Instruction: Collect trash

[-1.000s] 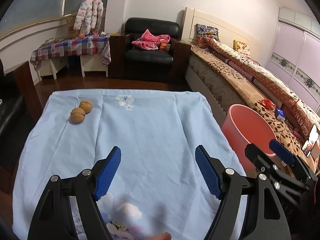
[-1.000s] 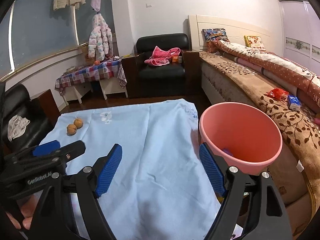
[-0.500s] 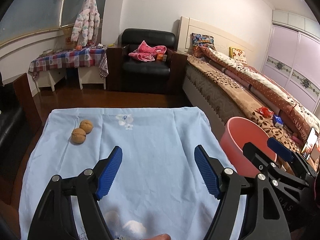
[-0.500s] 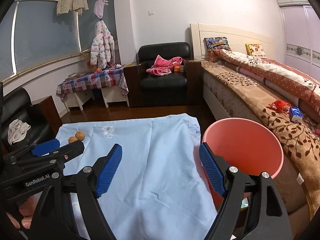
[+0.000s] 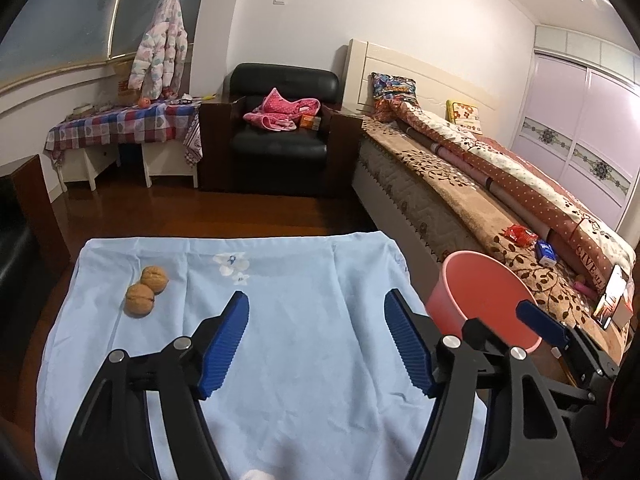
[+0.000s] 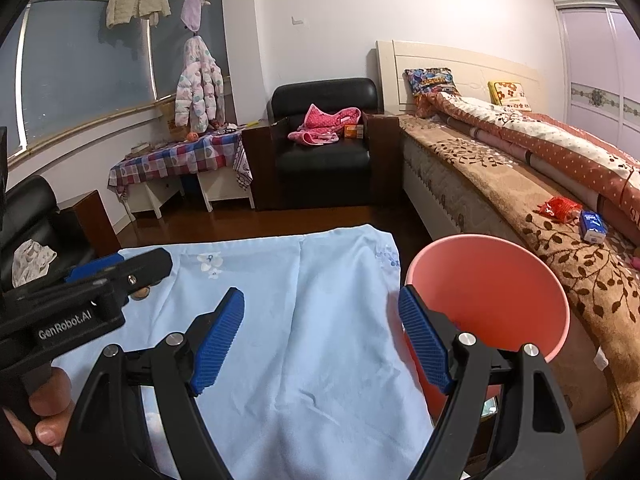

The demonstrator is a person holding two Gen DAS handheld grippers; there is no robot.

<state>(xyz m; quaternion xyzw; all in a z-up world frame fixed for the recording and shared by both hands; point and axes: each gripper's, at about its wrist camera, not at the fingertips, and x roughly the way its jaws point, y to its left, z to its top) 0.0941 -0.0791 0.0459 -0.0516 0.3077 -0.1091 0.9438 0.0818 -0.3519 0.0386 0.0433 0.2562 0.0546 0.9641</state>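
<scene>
The two walnuts (image 5: 146, 290) lie touching each other on the far left part of the light blue cloth (image 5: 304, 364), ahead and to the left of the left gripper (image 5: 316, 340). The pair lines up roughly diagonal, from near-left to far-right. The left gripper is clearly nearer to them; its jaws stand wide apart and hold nothing. The right gripper (image 6: 320, 344) is also spread open and empty — it hovers near the pink bucket (image 6: 516, 280), which stands just beside the cloth's right edge, between table and bed (image 6: 520, 184). The cloth is soft and a little wrinkled — the nuts may roll.
</scene>
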